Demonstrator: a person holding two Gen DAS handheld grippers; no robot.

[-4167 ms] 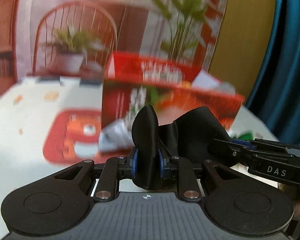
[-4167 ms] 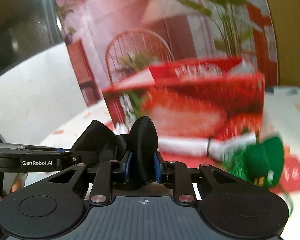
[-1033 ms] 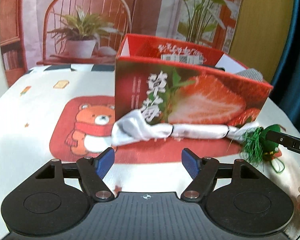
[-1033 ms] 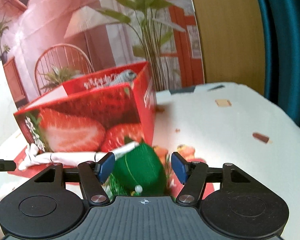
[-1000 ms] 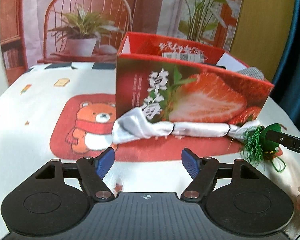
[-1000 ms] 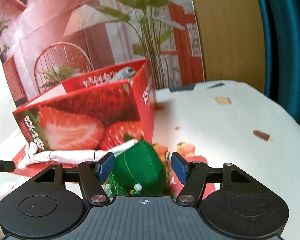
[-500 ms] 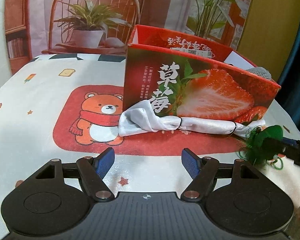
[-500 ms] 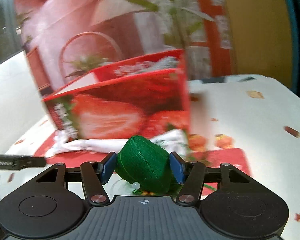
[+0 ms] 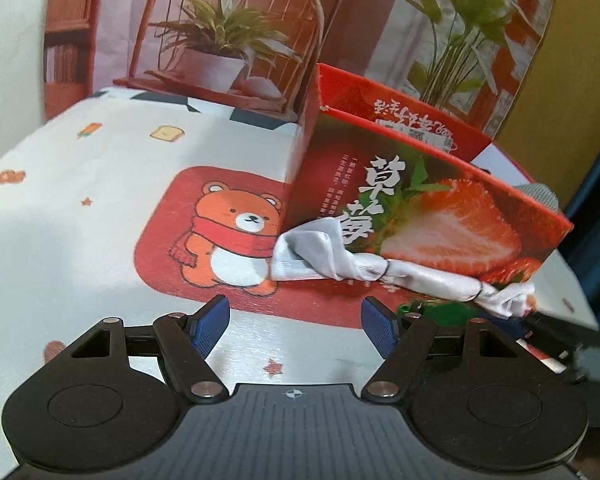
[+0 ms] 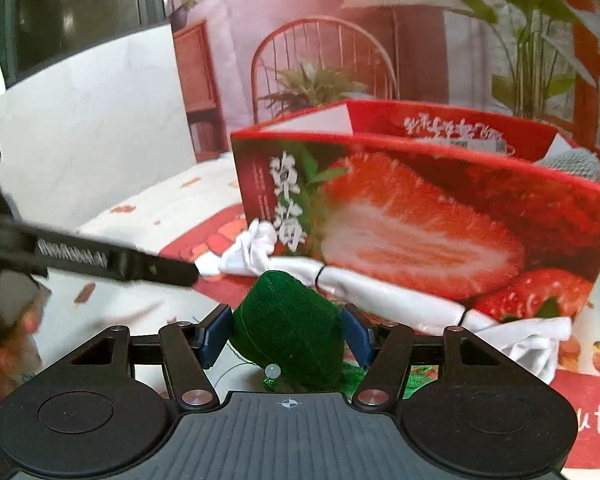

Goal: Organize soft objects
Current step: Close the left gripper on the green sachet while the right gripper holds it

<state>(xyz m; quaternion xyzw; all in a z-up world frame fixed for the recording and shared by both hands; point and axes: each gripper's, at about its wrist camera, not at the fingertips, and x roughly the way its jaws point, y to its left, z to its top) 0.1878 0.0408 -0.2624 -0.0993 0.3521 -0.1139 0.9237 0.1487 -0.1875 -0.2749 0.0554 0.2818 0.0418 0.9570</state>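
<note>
- Left wrist view: the left gripper point(image 9: 295, 322) hangs wide, nothing between its fingers; a white tied cloth point(image 9: 380, 270) lies on the table point(image 9: 60, 240) against the strawberry box point(image 9: 420, 208).
- Right wrist view: the right gripper point(image 10: 286, 334) — fingers easing apart (slightly) — holds the green pouch point(image 10: 288, 328) just before the cloth.

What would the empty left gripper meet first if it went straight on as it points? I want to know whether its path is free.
Probably the tablecloth just past the left gripper, then the white knotted cloth lying against the strawberry box; depth is unclear.
</note>
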